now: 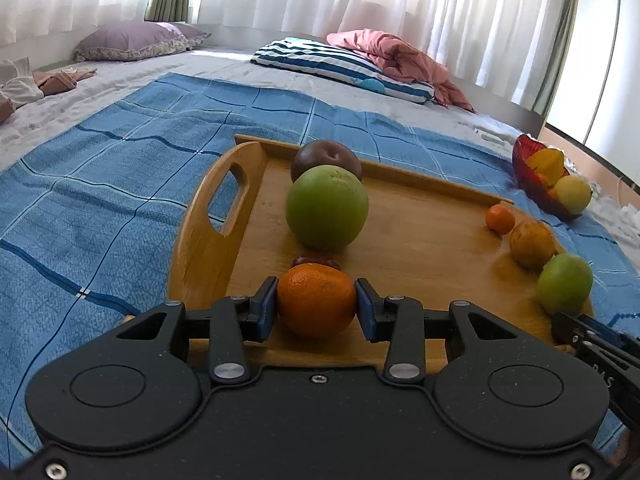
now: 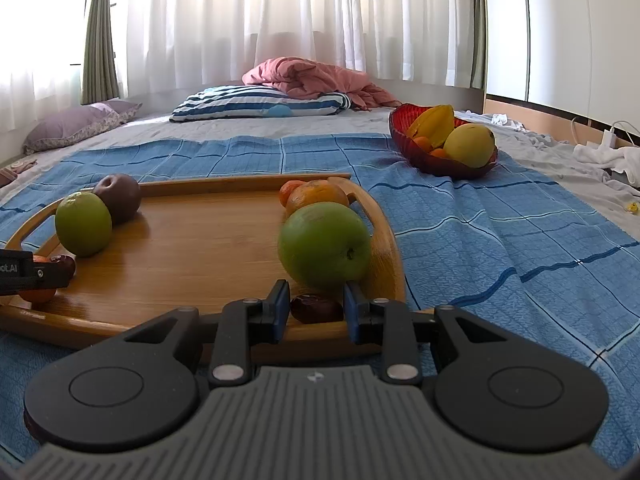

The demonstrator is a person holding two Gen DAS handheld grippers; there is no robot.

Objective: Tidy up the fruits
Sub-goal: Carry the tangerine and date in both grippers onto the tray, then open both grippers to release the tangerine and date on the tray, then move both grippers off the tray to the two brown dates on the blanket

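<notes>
Left wrist view: the left gripper clamps an orange at the near edge of a wooden tray on a blue checked cloth; a green apple sits just beyond it. Right wrist view: the right gripper pinches a dark date at the tray's near right corner, a red fruit bowl well apart on the cloth

The middle of the wooden tray lies bare between two fruit rows. A green apple blocks the left side, another green apple the right.
</notes>
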